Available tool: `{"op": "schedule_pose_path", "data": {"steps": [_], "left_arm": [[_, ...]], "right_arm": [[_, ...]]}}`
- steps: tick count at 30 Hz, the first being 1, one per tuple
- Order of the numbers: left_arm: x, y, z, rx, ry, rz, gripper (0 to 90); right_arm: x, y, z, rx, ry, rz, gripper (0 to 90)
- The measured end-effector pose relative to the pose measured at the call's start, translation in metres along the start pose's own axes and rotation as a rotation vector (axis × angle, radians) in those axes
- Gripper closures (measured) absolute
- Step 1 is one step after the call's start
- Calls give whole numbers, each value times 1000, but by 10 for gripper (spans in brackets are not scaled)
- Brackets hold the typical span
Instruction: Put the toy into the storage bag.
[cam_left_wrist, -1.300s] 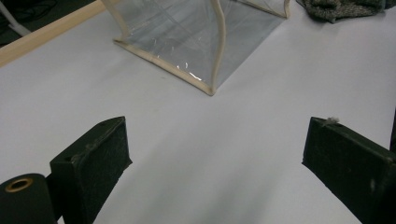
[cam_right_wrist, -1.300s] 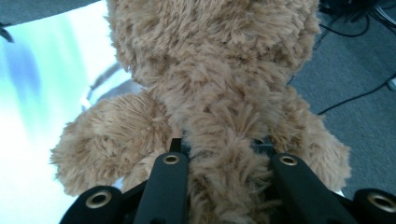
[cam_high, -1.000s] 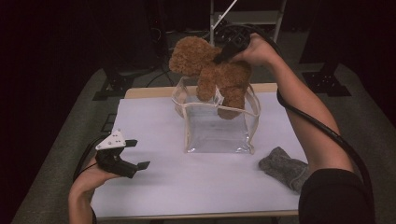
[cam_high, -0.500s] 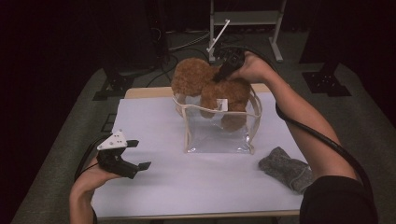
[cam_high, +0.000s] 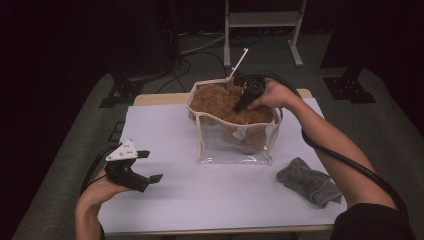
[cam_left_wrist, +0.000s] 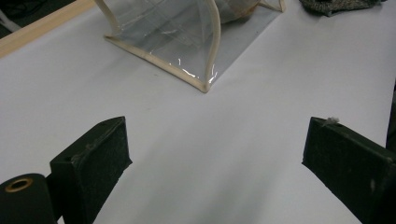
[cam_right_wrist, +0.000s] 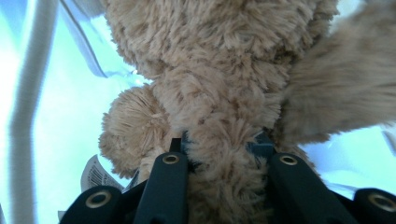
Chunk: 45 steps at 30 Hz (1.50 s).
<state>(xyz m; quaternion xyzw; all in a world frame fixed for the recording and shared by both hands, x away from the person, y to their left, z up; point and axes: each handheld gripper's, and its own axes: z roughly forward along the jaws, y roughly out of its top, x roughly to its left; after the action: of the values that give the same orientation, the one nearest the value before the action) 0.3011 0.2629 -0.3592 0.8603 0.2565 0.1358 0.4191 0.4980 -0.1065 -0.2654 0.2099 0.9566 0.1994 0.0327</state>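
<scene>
A brown plush teddy bear (cam_high: 220, 102) sits mostly inside a clear plastic bag with cream trim (cam_high: 235, 146) at the back middle of the white table. My right gripper (cam_high: 241, 106) is shut on the teddy bear's fur (cam_right_wrist: 219, 154) at the bag's mouth. A white tag (cam_right_wrist: 95, 176) hangs by the bear's leg. My left gripper (cam_high: 150, 166) rests open near the table's front left, nothing between its pads (cam_left_wrist: 93, 161). The bag's near corner (cam_left_wrist: 205, 86) lies ahead of it.
A grey folded cloth (cam_high: 310, 181) lies at the front right of the white table (cam_high: 210, 195); its edge (cam_left_wrist: 336, 4) appears in the left gripper view. A wooden strip (cam_high: 155, 99) borders the far side. Dark floor, cables and stand legs lie beyond.
My right gripper has lowered the teddy bear from above the bag down into it. The left gripper has stayed in place, open.
</scene>
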Motion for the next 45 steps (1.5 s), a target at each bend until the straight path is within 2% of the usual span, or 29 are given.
{"op": "schedule_pose_path", "data": {"steps": [7, 10, 12, 18, 23, 25, 27, 28, 30, 31, 32, 33, 34, 39, 40, 41, 45], "left_arm": [[1, -1, -1, 1, 3, -4, 62], [0, -1, 0, -1, 2, -6, 62], [0, 0, 0, -1, -1, -3, 62], [0, 0, 1, 4, -4, 3, 62], [-1, 1, 0, -3, -2, 4, 62], [-1, 1, 0, -5, 0, 2, 62], [0, 0, -1, -6, 0, -1, 62], [0, 0, -1, -6, 0, -2, 62], [0, 0, 0, -3, -2, -1, 62], [0, 0, 0, -3, -3, -1, 62], [0, 0, 0, -6, -3, 1, 62], [0, 0, 0, -6, -3, 1, 62], [0, -1, 0, -4, -5, 3, 62], [0, -1, -1, -1, -2, -2, 62], [0, -1, -2, -4, 0, 1, 62], [0, -1, -2, -4, 0, 1, 62], [-1, -1, -2, -4, 1, 1, 63]], "right_arm": [[-1, -7, 23, 38, 28, 18, 747], [-1, -5, 27, 37, 16, 14, 715], [-1, -5, 27, 36, 13, 9, 697], [-2, -5, 18, -7, -13, -21, 472], [3, 2, 6, -26, -39, -53, 443], [3, 6, 2, -37, -45, -71, 456], [2, 11, -3, -80, -43, -74, 474], [2, 15, -4, -97, -38, -68, 499], [0, 20, -2, -107, -56, -54, 609], [-2, 22, 1, -96, -62, -44, 671], [-5, 22, 12, -48, -57, -35, 707], [-5, 22, 12, -48, -57, -35, 707], [-4, 19, 21, -32, -38, -48, 731], [-2, 13, 35, 8, -30, -66, 754], [-2, 11, 40, 46, -41, -65, 769], [-2, 9, 44, 56, -41, -76, 770], [-3, 6, 50, 63, -20, -64, 772]]}}
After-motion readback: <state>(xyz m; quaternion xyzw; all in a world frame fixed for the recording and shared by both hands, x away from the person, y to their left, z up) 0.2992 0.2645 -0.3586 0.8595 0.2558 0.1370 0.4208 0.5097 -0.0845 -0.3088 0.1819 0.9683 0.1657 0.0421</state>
